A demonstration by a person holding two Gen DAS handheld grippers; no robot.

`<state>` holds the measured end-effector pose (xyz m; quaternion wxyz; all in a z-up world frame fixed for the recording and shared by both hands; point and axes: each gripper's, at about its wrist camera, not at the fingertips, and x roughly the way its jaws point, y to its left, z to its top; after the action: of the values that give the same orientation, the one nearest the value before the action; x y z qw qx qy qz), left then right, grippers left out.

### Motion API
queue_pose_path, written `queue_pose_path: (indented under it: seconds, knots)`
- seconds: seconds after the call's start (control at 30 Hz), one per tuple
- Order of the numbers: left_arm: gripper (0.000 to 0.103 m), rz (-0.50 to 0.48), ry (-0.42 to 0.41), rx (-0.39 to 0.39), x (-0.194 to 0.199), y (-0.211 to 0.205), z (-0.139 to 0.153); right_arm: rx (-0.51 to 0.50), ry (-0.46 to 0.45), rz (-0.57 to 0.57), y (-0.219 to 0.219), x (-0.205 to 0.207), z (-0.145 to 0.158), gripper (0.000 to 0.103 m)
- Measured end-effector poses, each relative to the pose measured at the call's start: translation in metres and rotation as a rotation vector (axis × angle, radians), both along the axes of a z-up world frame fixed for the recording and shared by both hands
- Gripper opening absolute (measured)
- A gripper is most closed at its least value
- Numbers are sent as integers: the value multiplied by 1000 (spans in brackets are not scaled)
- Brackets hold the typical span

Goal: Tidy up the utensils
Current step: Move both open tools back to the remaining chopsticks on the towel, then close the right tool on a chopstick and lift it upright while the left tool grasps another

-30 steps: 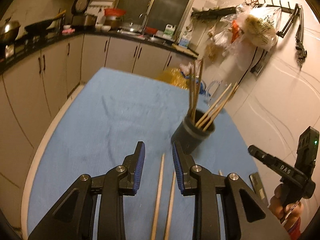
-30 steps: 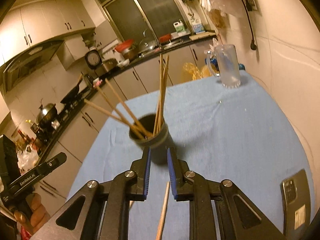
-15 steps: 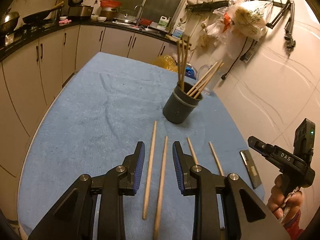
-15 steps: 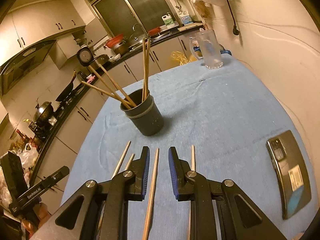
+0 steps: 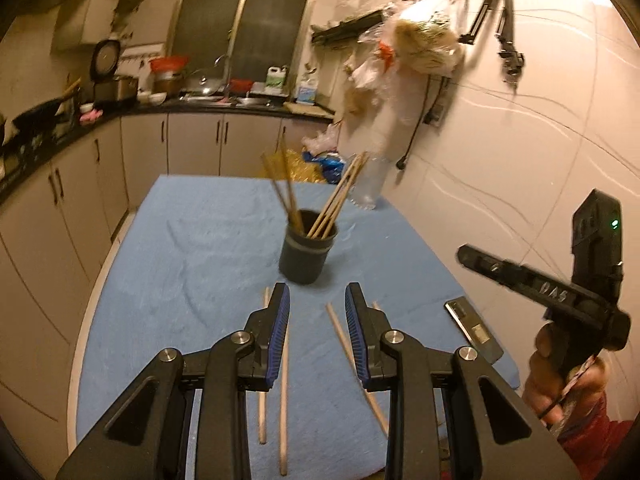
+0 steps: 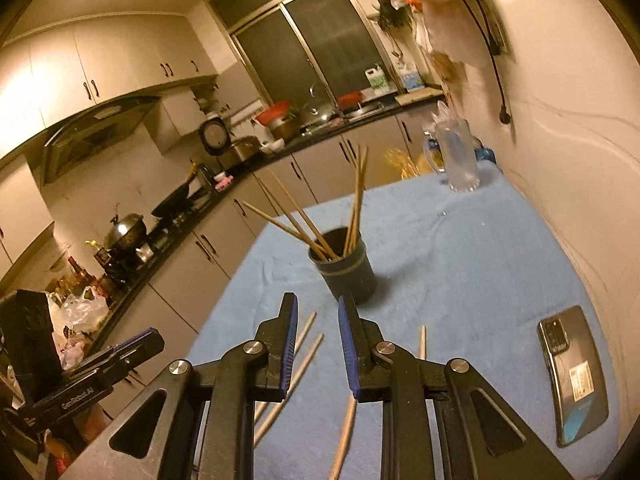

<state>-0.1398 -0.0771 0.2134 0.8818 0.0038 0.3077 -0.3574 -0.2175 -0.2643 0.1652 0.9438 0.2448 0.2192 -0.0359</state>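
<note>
Loose chopsticks (image 5: 283,380) lie on the table (image 5: 208,248) before the cup (image 5: 304,254); phone (image 6: 572,376) right.

Open blue counter (image 5: 192,248) left of chopstick holder (image 5: 305,254); phone (image 6: 574,372) and wall (image 6: 580,128) bound the right.

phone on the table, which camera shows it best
The right wrist view. There the phone lies whole and fairly sharp on the blue cloth, camera bump and label visible. In the left wrist view the phone is smaller, foreshortened and blurred, seen edge-on near the cloth's right edge.
</note>
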Motion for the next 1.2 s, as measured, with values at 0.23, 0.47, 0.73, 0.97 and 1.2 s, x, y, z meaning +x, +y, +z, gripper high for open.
queue_pose_path:
  seconds: [0.23,0.47,0.73,0.97,1.2]
  knots:
    - [40,-37,-50,-22,-14,-8,37,5,-37,28,-2,-3,10,26]
    - [40,-19,83,50,14,-16,-15,41,94,37,-10,25,-33,32]
    - [40,34,302,132,73,-15,-91,77,382,108,-5,83,-112,31]
    - [40,46,387,165,108,-18,-123,59,497,130,0,120,-140,31]
    - [40,20,436,186,125,-31,-141,-57,584,134,14,140,-153,15]
